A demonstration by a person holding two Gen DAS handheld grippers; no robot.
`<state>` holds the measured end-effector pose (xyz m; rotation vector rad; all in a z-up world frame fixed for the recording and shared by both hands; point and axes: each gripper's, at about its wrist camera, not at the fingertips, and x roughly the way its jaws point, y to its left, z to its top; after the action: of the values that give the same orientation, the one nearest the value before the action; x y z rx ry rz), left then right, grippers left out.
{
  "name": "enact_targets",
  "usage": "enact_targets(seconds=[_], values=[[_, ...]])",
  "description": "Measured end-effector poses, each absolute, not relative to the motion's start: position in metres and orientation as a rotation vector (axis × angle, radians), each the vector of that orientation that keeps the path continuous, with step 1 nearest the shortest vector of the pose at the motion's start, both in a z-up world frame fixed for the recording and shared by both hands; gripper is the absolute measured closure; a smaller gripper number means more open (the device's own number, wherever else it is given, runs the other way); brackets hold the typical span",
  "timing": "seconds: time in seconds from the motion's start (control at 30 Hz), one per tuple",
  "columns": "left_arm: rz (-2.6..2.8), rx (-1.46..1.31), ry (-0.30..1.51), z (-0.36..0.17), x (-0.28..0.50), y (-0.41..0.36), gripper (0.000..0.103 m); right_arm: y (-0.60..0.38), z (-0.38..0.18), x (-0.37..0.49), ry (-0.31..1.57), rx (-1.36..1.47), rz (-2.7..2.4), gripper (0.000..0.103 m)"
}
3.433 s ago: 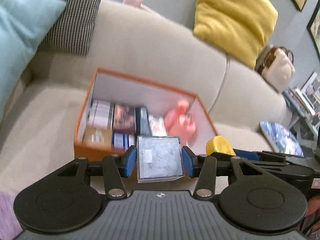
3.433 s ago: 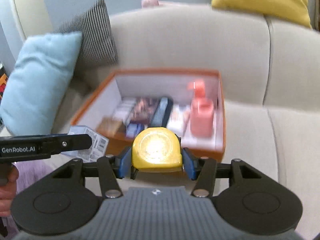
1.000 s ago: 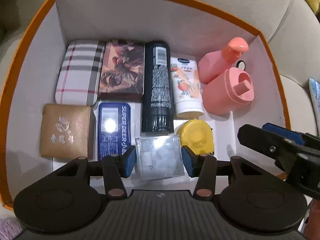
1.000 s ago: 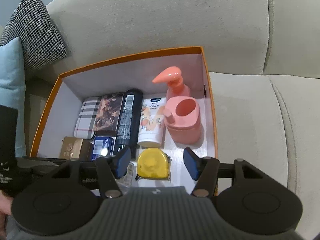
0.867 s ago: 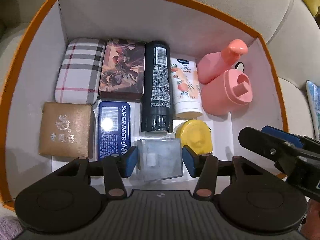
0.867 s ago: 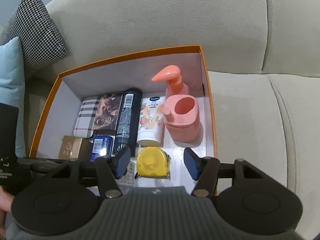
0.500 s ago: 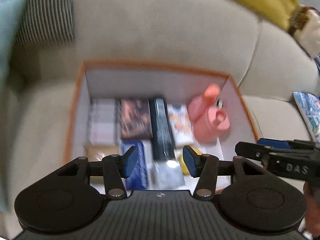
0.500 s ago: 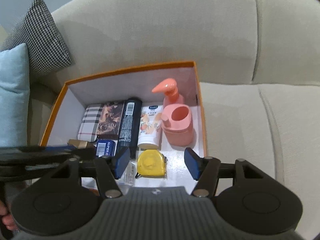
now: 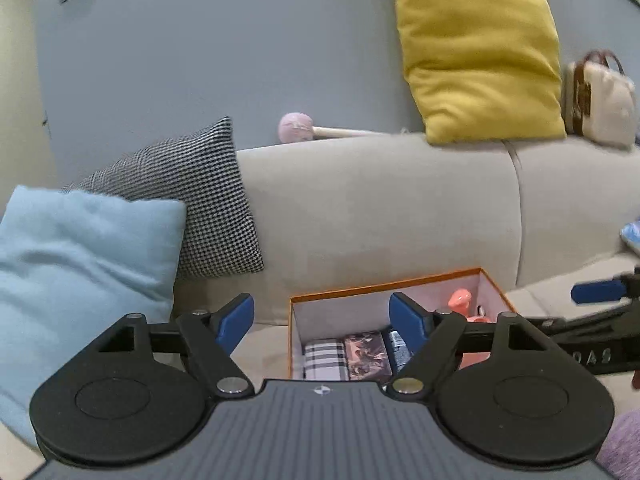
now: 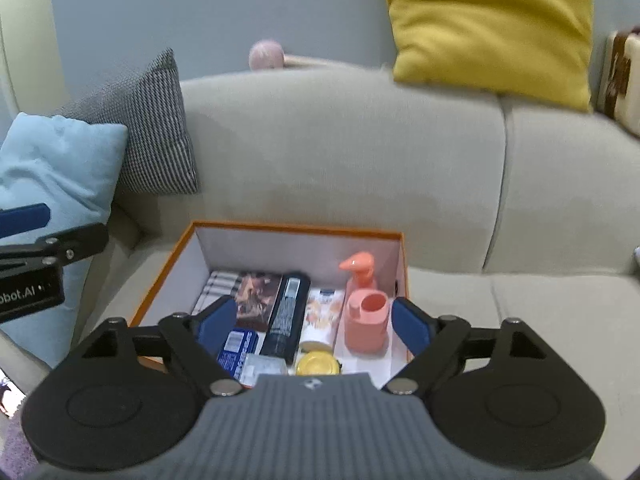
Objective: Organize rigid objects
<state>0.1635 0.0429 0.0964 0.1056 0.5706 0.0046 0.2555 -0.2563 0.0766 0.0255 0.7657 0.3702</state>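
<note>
Even, soft indoor lighting is recorded, with faint shadows. Strong fisheye curvature and dark corner vignetting are seen. Slight motion blur is present in the right wrist view; no glare is registered.

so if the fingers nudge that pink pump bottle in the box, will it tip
Probably, if pushed high: the pink pump bottle stands upright, tall and narrow. The box wall behind and the pink cup in front may catch it. It looks like smooth plastic, possibly slippery.

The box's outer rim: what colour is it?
Orange, with white inside walls. The box shows best in the right wrist view.
</note>
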Motion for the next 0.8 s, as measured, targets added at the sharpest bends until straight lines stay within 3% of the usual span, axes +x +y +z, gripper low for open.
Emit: enact_targets(seconds=[0.23, 0.33, 0.8], values=[[0.026, -0.042, 0.611, 0.069, 0.156, 0.065, 0.012, -0.253, 0.065, 0.235, 0.771, 0.073, 0.376, 0.011], [0.036, -0.064, 0.610, 0.054, 0.158, 0.068, 0.002, -0.251, 0.057, 0.234, 0.776, 0.075, 0.360, 0.011], [-0.003, -0.006, 0.741, 0.000, 0.173, 0.061, 0.002, -0.247, 0.004, 0.248, 0.826, 0.109, 0.345, 0.010]])
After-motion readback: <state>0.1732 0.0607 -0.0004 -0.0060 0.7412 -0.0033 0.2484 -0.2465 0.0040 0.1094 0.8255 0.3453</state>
